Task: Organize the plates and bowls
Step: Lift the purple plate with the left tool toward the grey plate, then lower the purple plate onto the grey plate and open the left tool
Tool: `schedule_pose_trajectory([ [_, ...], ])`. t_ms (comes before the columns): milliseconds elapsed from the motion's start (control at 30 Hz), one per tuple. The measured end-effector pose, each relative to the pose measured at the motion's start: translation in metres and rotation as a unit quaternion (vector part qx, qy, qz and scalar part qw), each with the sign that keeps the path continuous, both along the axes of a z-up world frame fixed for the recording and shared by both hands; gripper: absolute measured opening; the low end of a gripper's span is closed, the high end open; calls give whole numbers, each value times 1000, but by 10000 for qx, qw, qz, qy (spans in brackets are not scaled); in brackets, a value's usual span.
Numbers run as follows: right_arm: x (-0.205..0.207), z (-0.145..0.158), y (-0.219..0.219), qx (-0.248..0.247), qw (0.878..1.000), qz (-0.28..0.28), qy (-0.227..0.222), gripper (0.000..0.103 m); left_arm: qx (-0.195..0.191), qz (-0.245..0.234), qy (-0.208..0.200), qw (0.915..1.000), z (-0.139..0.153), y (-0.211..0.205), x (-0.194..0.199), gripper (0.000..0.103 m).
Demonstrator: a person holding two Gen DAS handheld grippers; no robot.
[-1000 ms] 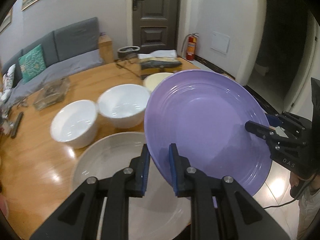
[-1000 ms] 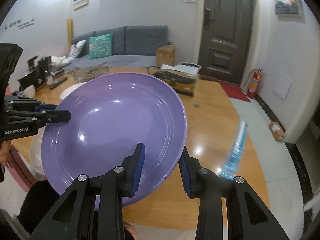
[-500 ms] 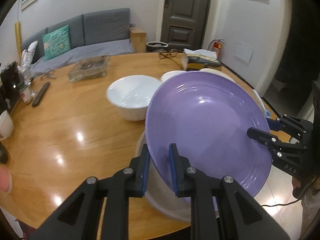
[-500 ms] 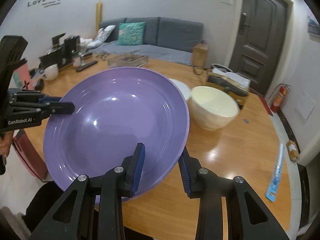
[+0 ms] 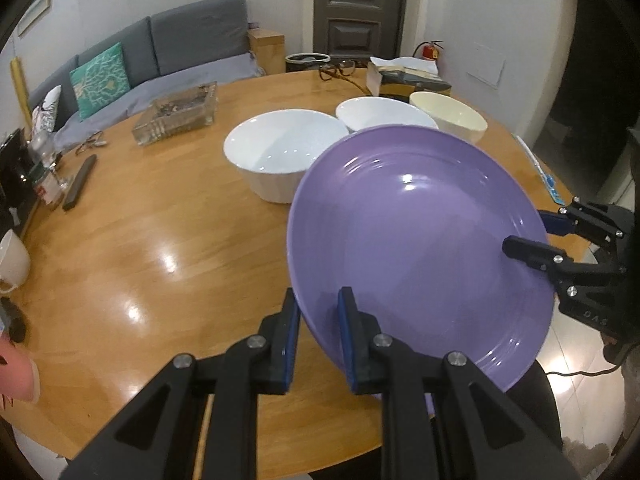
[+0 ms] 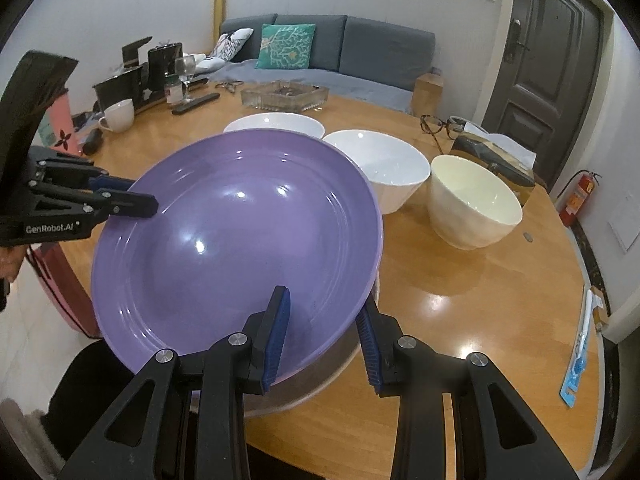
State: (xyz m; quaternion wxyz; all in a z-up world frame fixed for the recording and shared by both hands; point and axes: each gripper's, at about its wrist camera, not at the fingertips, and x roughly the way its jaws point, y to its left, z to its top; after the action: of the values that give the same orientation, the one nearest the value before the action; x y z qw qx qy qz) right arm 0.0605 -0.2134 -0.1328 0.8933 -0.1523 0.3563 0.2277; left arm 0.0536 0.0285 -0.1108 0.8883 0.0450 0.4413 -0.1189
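Round wooden table [image 5: 140, 240], sofa [image 5: 168, 48] at 11 o'clock.
Left wrist view: left gripper [image 5: 318, 330] fingers narrow, clamped on near rim of purple plate [image 5: 416, 236], tilted over table edge; white bowl [image 5: 284, 156] at 12.
Right wrist view: right gripper [image 6: 324, 338] fingers wider, pinching plate's opposite rim; cream bowl [image 6: 474, 206] at 2.

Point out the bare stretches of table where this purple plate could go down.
The widest bare wood lies left of the purple plate, between the near edge, the remote and the big white bowl. A smaller patch sits right of the plate, in front of the cream bowl. The bowl row and the glass dish crowd the far side.
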Motion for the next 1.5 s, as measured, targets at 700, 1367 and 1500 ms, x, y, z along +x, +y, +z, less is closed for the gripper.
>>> schedule_pose_trajectory([
  [700, -1, -12, -12, -4, 9998, -43, 179, 29, 283, -42, 221, 9993, -10, -18, 6, 16],
  [1367, -3, -15, -10, -47, 9998, 4, 178, 33, 287, 3, 238, 9993, -11, -17, 7, 16],
  [1500, -4, -13, -12, -56, 9999, -9, 145, 33, 233, 43, 199, 9995, -8, -13, 8, 16],
])
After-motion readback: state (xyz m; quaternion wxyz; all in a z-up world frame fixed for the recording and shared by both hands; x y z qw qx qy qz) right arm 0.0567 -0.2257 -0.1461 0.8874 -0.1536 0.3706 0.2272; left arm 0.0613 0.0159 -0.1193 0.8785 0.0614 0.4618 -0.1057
